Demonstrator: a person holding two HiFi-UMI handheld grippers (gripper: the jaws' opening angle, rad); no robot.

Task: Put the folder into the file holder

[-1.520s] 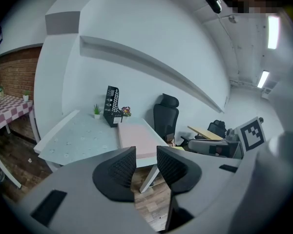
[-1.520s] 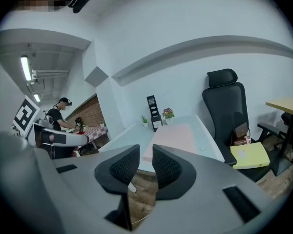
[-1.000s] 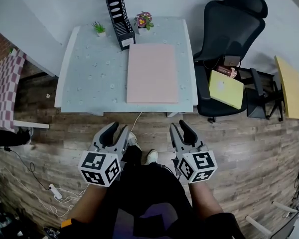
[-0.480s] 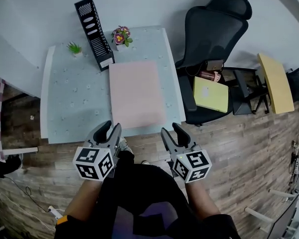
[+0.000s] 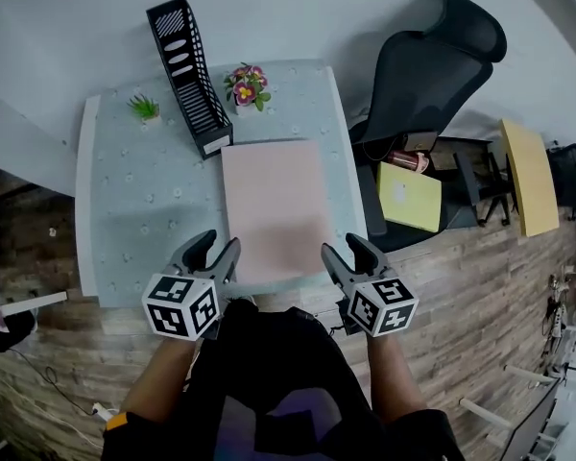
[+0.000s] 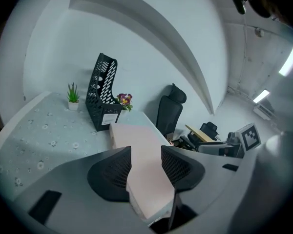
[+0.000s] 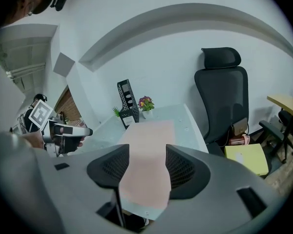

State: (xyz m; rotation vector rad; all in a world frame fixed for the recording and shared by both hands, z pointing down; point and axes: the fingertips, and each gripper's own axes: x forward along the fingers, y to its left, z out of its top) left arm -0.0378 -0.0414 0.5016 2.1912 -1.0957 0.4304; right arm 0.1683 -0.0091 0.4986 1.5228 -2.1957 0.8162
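A pink folder lies flat on the pale flowered table, its near edge at the table's front. The black mesh file holder stands upright at the back, beyond the folder's far left corner. My left gripper hovers at the folder's near left corner, and my right gripper at its near right corner. Both are open and their jaws have just been opening; no pad presses on anything. The folder shows past the left gripper. It also shows past the right gripper.
A small green plant and a flower pot flank the file holder. A black office chair stands right of the table with a yellow-green item on its seat. A yellow tabletop lies further right.
Both grippers have moved forward from over the wooden floor to the table's front edge, either side of the folder's near end. Their jaws stand wider apart.
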